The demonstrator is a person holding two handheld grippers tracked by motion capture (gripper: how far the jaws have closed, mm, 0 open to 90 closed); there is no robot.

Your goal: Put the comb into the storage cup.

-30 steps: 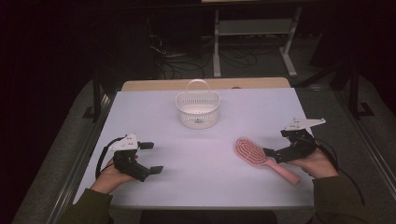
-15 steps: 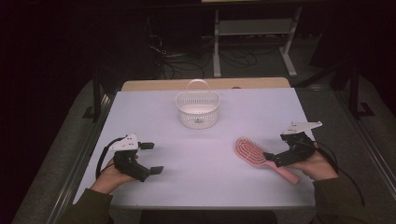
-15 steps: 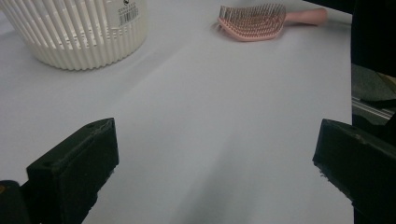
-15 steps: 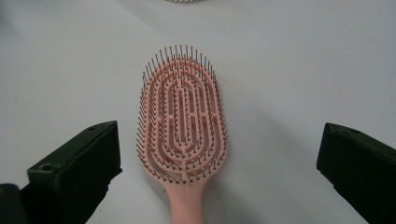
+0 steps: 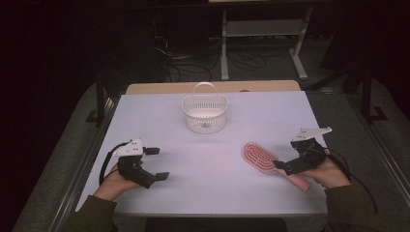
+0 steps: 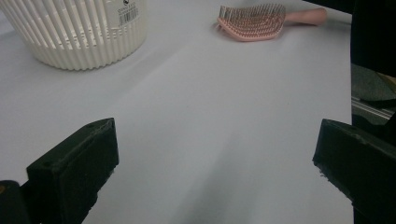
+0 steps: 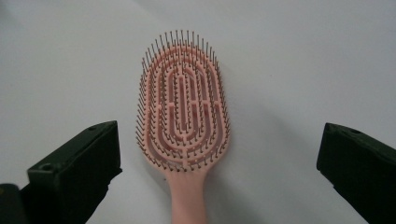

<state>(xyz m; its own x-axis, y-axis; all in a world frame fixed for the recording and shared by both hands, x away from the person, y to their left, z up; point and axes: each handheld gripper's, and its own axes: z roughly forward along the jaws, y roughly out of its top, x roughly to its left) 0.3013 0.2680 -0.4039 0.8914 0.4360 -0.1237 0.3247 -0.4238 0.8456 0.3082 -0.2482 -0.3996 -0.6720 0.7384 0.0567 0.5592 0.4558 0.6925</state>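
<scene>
Dark room, white table [image 5: 212, 193]. Pink hairbrush [image 5: 260, 157] lies bristles-up at 4 o'clock of the white basket [image 5: 205, 114]. We straddle its handle with the right gripper [image 7: 219, 154], jaws wide, nothing gripped: keep centred, drop low, clamp near the neck. Left gripper [image 5: 155, 163] rests at 7 o'clock, jaws spread, hand flat.

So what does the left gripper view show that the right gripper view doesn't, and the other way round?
Left gripper view alone: the white slatted basket with its barcode label, and the table's right edge with the floor past it. Right gripper view alone: the brush handle running down between the right tool's open jaws, with the bristle rows seen from above. Both share: the pink hairbrush lying bristles up on the white table, with open black jaws at the bottom corners.
</scene>
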